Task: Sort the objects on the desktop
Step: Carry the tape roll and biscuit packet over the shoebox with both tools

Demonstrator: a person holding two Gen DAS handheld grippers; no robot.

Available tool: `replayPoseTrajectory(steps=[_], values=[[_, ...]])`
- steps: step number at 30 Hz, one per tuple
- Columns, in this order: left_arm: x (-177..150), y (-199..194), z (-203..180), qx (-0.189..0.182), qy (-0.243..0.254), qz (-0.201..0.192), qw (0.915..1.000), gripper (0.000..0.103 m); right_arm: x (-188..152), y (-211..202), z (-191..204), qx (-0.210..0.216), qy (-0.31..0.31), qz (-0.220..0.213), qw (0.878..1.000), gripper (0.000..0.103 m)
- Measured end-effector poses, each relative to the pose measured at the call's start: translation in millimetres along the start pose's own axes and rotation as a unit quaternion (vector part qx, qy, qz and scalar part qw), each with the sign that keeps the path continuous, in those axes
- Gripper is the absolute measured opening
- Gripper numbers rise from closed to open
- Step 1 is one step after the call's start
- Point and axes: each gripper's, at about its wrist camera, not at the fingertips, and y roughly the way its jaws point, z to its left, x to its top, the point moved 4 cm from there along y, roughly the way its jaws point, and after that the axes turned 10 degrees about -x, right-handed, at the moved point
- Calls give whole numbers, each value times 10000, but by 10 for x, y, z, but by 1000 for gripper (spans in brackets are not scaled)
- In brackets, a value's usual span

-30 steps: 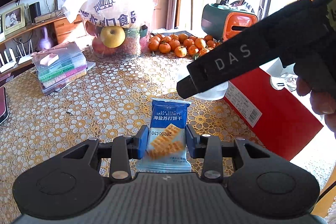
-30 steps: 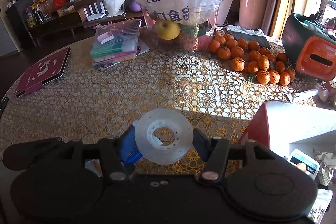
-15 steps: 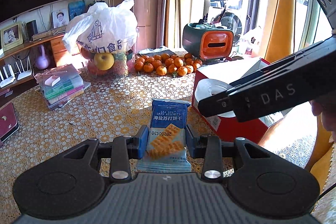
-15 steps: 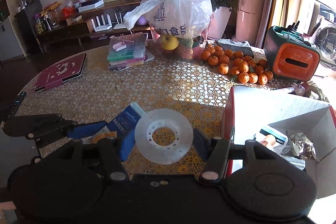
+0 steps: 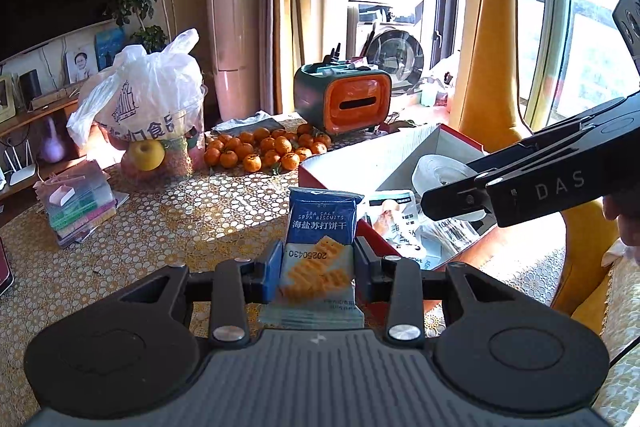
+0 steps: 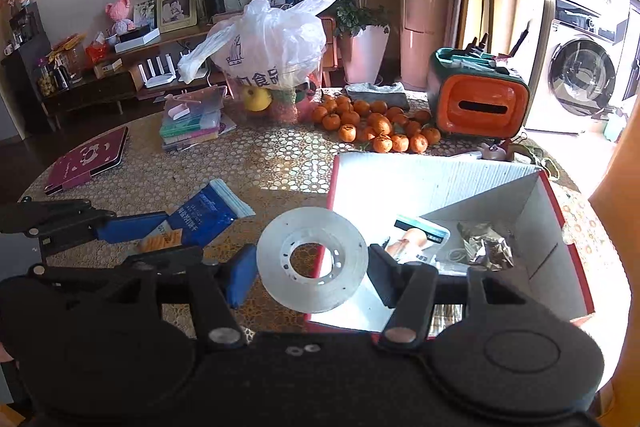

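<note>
Step in hand: both tools loaded, carrying items to the box [image 6: 560,235], which fills the lower right of the right wrist frame. Right gripper [image 6: 312,267] is clamped on the tape roll [image 6: 312,259], held at lower centre over the box's near-left edge. Left gripper [image 5: 316,263] is closed on the biscuit pack [image 5: 320,239], which stands upright at centre of the left wrist frame, just short of the box's red wall. The box already holds a few packets and some foil wrap; their exact contents cannot be made out. Oranges [image 6: 372,127], a white bag [image 6: 272,43] and a stack of books [image 6: 192,123] remain at the upper centre, on the table [image 6: 280,163]. Judgement: next move calls for bringing the roll fully over the opening, lowering, then parting the jaws; the pack should follow, kept clear of the right tool
</note>
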Motion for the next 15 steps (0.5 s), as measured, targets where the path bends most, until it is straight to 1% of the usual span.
replayPoseTrajectory(steps=[9,15], values=[[151,373,-372,-275,264,226,9990,36,-142,71,-590,-379,313,78,9988,59],[244,713,-508,-349,382,447,9977,36,-210,236,-975,-670,493,231,9963,59]])
